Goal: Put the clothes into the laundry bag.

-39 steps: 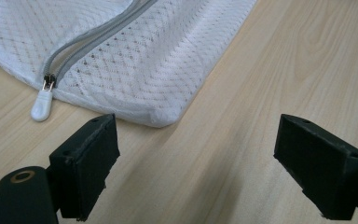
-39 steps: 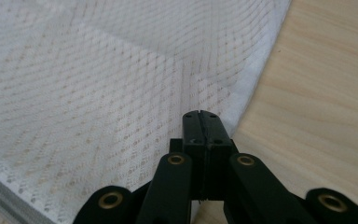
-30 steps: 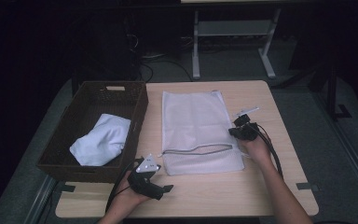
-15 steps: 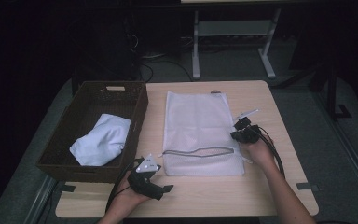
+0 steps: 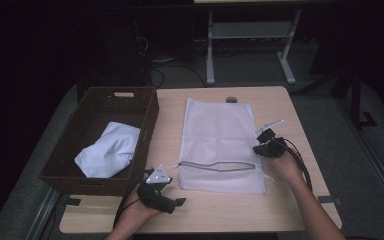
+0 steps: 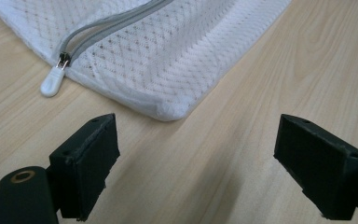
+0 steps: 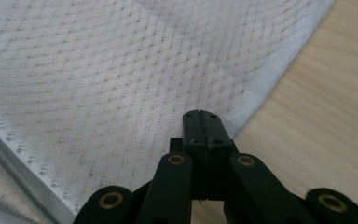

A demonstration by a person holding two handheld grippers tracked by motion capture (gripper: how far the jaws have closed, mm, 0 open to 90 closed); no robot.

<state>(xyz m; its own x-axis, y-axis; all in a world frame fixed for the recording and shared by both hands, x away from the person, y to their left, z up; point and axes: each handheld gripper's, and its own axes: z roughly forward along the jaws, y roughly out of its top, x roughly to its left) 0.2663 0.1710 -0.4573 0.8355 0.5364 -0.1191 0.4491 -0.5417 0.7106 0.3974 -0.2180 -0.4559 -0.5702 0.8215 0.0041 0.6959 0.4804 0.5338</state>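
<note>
Mesh laundry bag (image 5: pixel 219 145), white and flat, lies on the middle of a light wooden table (image 5: pixel 290 210), its long sides running from the far edge toward the near edge, its grey zipper (image 5: pixel 215 165) crossing it near the end closest to the person.

At the table's left edge stands a dark woven basket (image 5: pixel 145 130) with a crumpled white cloth (image 5: pixel 107 150) inside.

Just right of the basket's near corner, by the table's near edge, the person's left hand (image 5: pixel 135 215) holds the left gripper (image 6: pixel 209 154). In the left gripper view its jaws stand wide apart with nothing between them, hovering over bare wood just short of the bag's rounded near corner. The white zipper pull (image 6: pixel 52 84) rests on the table at the bag's side, beside that corner.

At the bag's right side, about level with the zipper, the right hand (image 5: pixel 286 167) holds the right gripper (image 7: pixel 204 122). In the right gripper view its jaws are pressed together at the hem where mesh meets wood; whether any fabric is pinched between them cannot be told. A black cable (image 5: pixel 302 165) trails from it along the forearm toward the near edge.
</note>
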